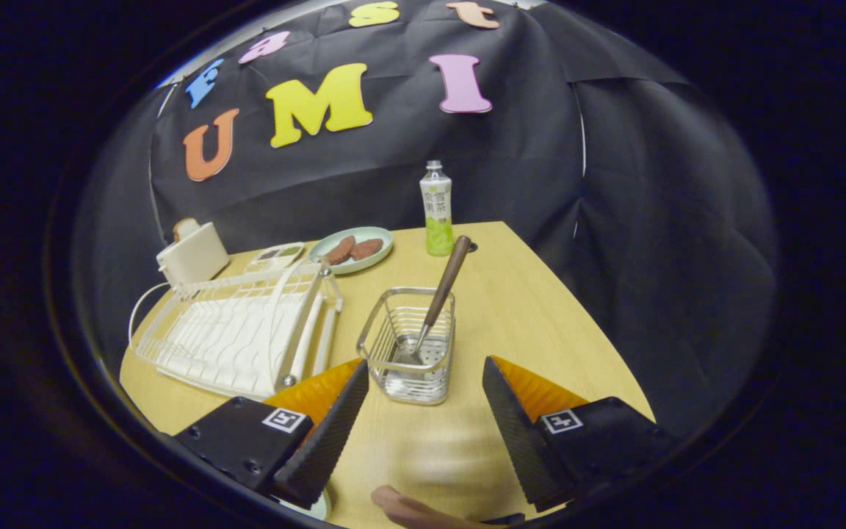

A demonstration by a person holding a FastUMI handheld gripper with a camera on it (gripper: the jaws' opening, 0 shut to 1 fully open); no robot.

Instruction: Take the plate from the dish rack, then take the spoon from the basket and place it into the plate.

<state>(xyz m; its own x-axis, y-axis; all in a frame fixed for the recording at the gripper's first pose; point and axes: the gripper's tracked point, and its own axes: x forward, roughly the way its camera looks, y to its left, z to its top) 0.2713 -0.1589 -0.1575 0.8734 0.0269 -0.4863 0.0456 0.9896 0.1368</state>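
Spread wide and empty, the gripper (425, 375) jaws flank the wire metal basket (408, 345) holding a brown-handled metal spoon (440, 292), beside the white wire dish rack (239, 334) on the wooden desk (526, 308).

Wooden table (511, 308): dish rack (239, 334), basket (408, 353), bottle (436, 209), possibly toaster (192, 253).

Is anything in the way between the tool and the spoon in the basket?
Nothing blocks it. The tool is open, and the basket sits just ahead between its fingers. The spoon leans inside, its handle sticking up above the rim. Only the basket's wire walls surround its bowl end.
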